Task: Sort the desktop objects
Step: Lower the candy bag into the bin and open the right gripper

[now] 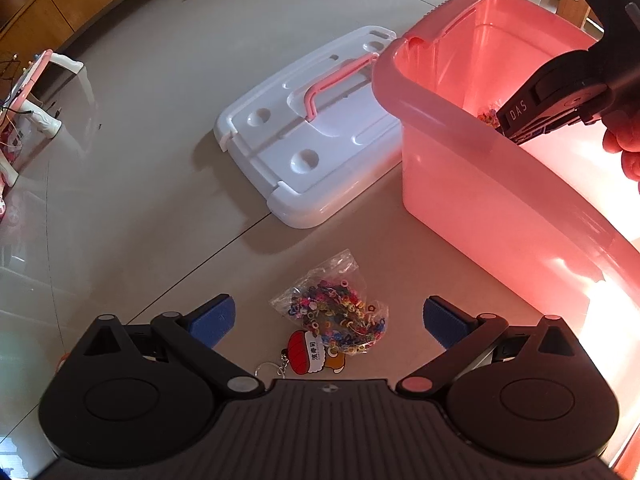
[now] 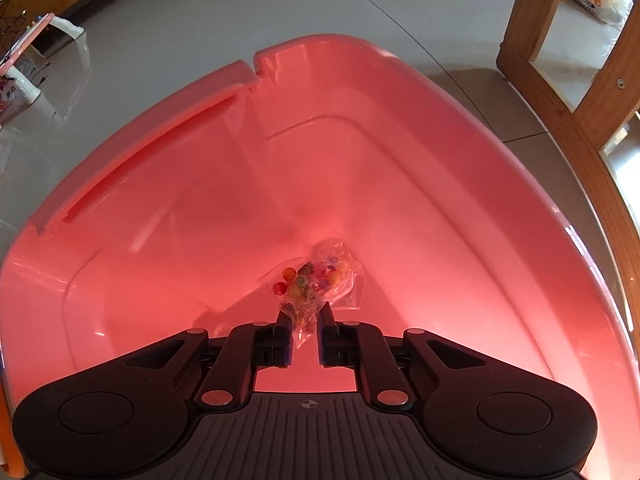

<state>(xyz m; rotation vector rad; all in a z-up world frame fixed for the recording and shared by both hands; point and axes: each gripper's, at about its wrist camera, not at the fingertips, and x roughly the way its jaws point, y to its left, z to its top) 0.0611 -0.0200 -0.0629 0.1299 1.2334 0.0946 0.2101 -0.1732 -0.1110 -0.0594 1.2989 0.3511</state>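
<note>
Left wrist view: the left gripper [image 1: 328, 320], jaws spread wide, hangs over a bag of coloured rings [image 1: 336, 312] and a keychain [image 1: 310, 354] on the table [image 1: 140, 160], beside the pink bin [image 1: 460, 168] and its white lid [image 1: 304, 140].

Right wrist view: inside the pink bin [image 2: 160, 208], the right gripper [image 2: 304, 320] pinches a clear bag of beads [image 2: 310, 280] by its top.

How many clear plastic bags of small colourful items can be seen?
2. One bag of coloured rings lies on the table between the left tool's open fingers. One bag of beads hangs from the shut right tool inside the pink bin. Others may be hidden.
</note>
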